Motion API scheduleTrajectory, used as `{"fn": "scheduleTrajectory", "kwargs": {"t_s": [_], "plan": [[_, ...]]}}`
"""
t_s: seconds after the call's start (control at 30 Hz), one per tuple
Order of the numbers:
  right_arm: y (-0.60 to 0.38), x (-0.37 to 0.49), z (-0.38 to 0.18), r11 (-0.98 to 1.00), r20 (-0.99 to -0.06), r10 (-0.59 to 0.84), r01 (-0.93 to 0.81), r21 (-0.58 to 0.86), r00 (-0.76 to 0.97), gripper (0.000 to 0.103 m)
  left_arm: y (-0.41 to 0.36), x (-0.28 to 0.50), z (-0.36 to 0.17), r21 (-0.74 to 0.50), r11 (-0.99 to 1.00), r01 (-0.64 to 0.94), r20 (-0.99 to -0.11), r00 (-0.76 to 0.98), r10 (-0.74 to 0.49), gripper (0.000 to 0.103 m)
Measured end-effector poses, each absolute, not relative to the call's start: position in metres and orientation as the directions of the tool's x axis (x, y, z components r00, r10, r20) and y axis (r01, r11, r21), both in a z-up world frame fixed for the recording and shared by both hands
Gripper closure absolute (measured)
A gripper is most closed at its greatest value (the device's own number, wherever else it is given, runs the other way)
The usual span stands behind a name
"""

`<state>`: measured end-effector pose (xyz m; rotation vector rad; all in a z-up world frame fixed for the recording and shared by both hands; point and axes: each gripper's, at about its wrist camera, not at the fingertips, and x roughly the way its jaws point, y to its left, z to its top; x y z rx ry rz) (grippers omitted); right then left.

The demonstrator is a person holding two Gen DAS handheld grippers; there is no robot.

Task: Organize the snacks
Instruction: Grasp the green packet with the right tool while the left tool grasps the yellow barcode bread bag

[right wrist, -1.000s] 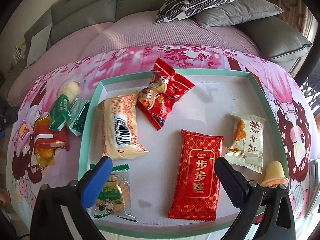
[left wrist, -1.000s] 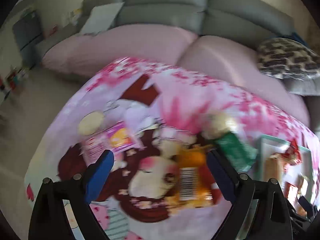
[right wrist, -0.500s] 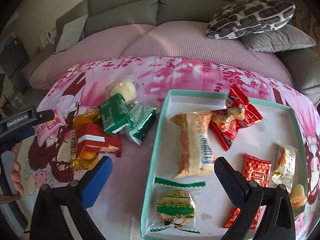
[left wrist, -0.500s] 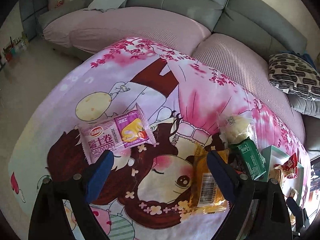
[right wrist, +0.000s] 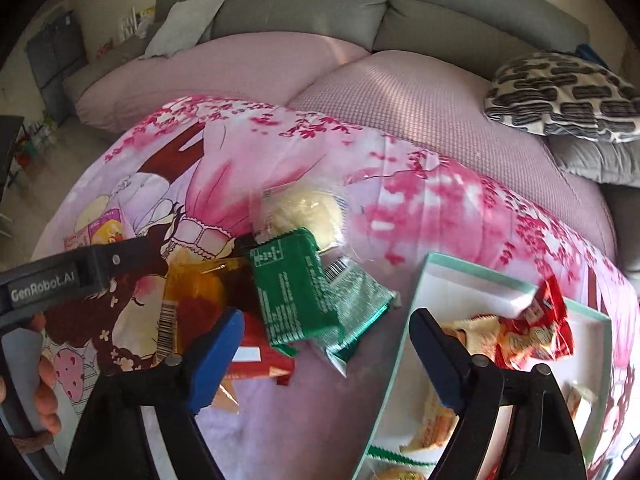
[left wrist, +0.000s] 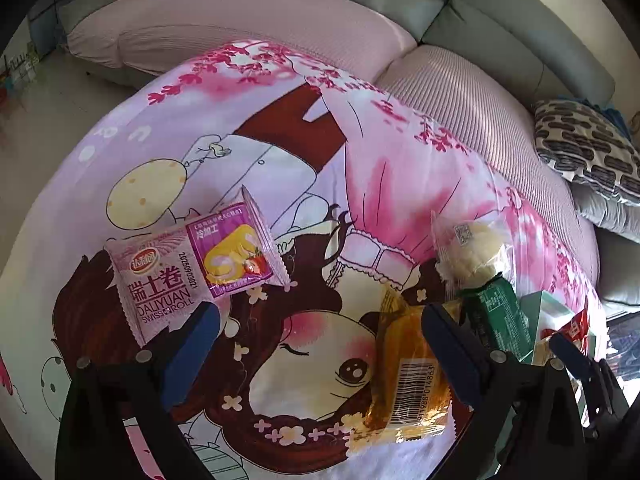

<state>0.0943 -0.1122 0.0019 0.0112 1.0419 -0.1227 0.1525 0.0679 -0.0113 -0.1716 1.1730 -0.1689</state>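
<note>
Pink cartoon-print cloth point(left wrist: 280, 128) covers the table, and the loose snacks lie on it in crinkly, shiny wrappers. The right gripper point(right wrist: 326, 344) is spread wide and holds nothing. Just ahead of it, a little to its left, lies the dark green foil packet point(right wrist: 294, 288), with its long side running toward the gripper. It leans on a second green foil packet point(right wrist: 356, 300) and a red flat packet point(right wrist: 256, 354). The mint-edged white cardboard tray point(right wrist: 404, 340) sits just to the right. The left gripper point(left wrist: 320, 344) is also spread and empty. The orange see-through packet with a barcode point(left wrist: 408, 368) is touching its right finger, perhaps tucked under it. The pale purple Swiss roll packet point(left wrist: 188, 276) lies by its left finger.
</note>
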Motion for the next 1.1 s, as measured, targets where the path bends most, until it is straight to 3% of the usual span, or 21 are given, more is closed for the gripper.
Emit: {"fn": "scheduleTrajectory", "kwargs": {"t_s": [0.2, 0.3, 0.43, 0.97, 1.1], "plan": [[-0.104, 0.106, -0.009, 0.992, -0.869, -0.118, 0.093, -0.084, 0.48, 0.035, 0.066, 0.153, -0.012, -0.228, 0.973, 0.038, -0.903, 0.366, -0.225, 0.002], [-0.104, 0.105, -0.012, 0.993, -0.877, -0.104, 0.093, -0.068, 0.469, 0.051, 0.061, 0.152, -0.012, -0.237, 0.97, 0.051, -0.903, 0.356, -0.239, 0.002], [-0.106, 0.098, -0.012, 0.993, -0.875, -0.092, 0.106, -0.046, 0.476, 0.06, 0.051, 0.149, -0.012, -0.26, 0.963, 0.074, -0.904, 0.332, -0.27, 0.002], [-0.117, 0.066, -0.009, 0.984, -0.872, -0.067, 0.175, 0.021, 0.484, 0.061, 0.027, 0.145, -0.034, -0.223, 0.97, 0.093, -0.94, 0.243, -0.239, 0.005], [-0.118, 0.061, -0.008, 0.983, -0.87, -0.065, 0.183, 0.03, 0.488, 0.061, 0.022, 0.143, -0.041, -0.257, 0.962, 0.097, -0.94, 0.206, -0.272, 0.031]]}}
